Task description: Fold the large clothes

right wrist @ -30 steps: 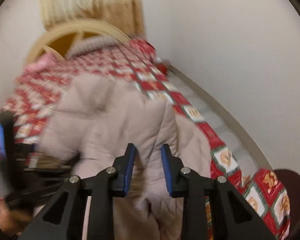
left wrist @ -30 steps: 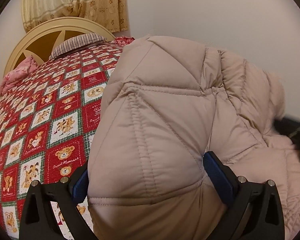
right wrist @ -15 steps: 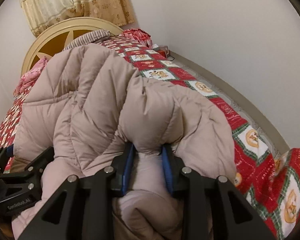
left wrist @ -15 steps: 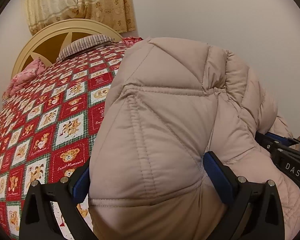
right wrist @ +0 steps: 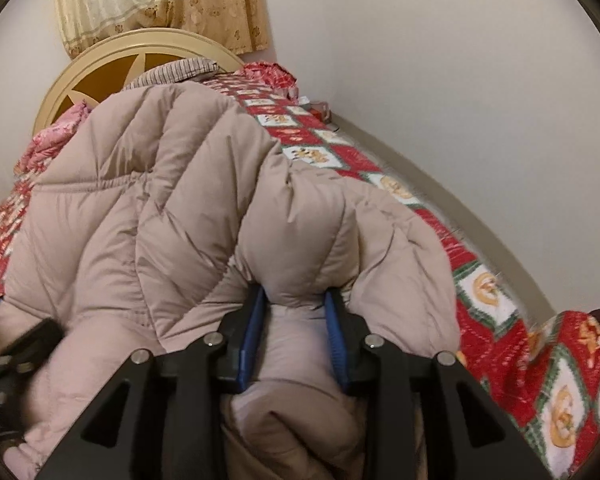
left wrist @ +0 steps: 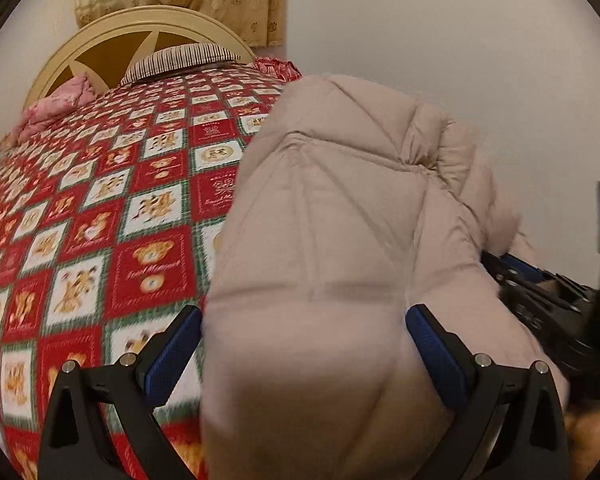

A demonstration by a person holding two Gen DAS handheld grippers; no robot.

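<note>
A large beige quilted puffer jacket (left wrist: 340, 220) fills both views, held above a bed. My left gripper (left wrist: 304, 332) has its blue pads wide apart with a thick bulge of the jacket between them, clamped on it. My right gripper (right wrist: 296, 320) is shut on a puffy fold of the jacket (right wrist: 188, 208), its blue pads pressed into the fabric. The right gripper's black body shows at the right edge of the left wrist view (left wrist: 548, 312). The jacket's lower part is hidden behind the grippers.
The bed has a red, white and green teddy-bear quilt (left wrist: 100, 208), a cream round headboard (left wrist: 140, 36), a striped pillow (left wrist: 180, 56) and a pink bundle (left wrist: 52, 108). A white wall (right wrist: 460, 80) runs along the bed's right side. Yellow curtains (right wrist: 160, 0) hang behind.
The jacket has sunk lower and tipped forward in the left wrist view, with more wall showing above it. Both grippers keep their hold on it.
</note>
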